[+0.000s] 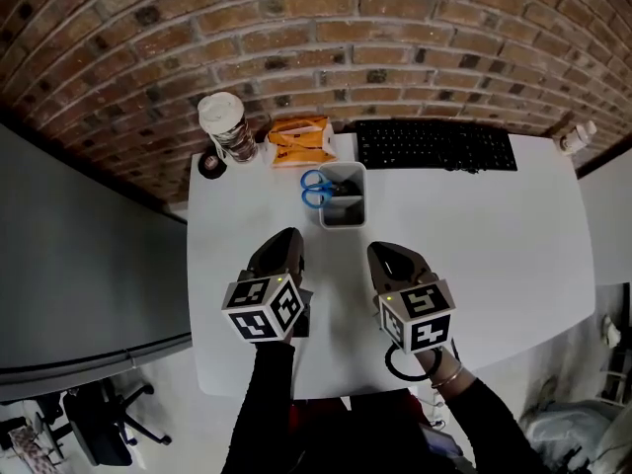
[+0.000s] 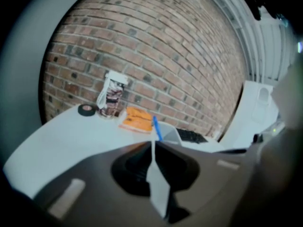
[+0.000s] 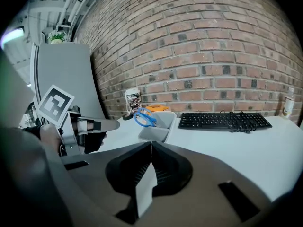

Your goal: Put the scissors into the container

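**Blue scissors sit in the grey container, both grippers empty**

Black sleeves at the bottom of the head view, one gripper per hand, marker cubes facing up. Left gripper hangs over the near part of the white table; its own view shows the jaws drawn together with nothing between them. Right gripper just beside it, same deal: jaws closed tip to tip, nothing held. Both point away from the person and somewhat down (neither touches the container).

Past the tips, mid-table: grey container, rectangular, open top. Scissors are in it, blue handles sticking out over the far-left rim, blades down inside. From the right gripper view the handles lean left over the container's edge.

Further back, along the wall side of the table: black tape roll at the left, a lidded cup just beside it, an orange packet next, then a black keyboard. Small white bottle at the far right corner. Brick wall behind everything.
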{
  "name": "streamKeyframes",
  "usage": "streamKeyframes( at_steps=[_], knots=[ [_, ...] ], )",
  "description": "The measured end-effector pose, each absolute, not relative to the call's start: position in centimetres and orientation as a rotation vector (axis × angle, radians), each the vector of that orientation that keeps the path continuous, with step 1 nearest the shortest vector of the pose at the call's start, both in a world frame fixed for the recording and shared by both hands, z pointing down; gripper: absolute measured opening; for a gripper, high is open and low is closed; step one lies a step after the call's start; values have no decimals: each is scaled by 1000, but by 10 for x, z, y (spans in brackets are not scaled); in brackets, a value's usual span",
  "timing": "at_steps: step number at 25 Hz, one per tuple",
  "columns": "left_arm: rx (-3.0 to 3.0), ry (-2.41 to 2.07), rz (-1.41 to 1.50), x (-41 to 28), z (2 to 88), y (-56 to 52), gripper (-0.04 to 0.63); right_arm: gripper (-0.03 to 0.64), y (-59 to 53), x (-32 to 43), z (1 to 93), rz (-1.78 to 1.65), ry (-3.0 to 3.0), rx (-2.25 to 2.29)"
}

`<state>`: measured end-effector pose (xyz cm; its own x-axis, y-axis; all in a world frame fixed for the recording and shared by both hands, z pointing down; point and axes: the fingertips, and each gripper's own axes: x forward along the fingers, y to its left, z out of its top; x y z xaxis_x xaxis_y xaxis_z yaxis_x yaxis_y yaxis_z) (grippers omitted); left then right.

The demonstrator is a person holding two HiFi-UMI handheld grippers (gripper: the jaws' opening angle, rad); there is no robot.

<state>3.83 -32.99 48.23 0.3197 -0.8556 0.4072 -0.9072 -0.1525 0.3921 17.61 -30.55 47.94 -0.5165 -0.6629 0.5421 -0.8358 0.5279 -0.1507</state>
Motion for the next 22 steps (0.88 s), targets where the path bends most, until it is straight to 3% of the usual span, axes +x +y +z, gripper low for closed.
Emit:
streamKeyframes(
  at_steps=[22],
  knots=[
    [2195,-1553,313,41,460,-235,2,9,-233,184,443,523,-2406,1353]
  ],
)
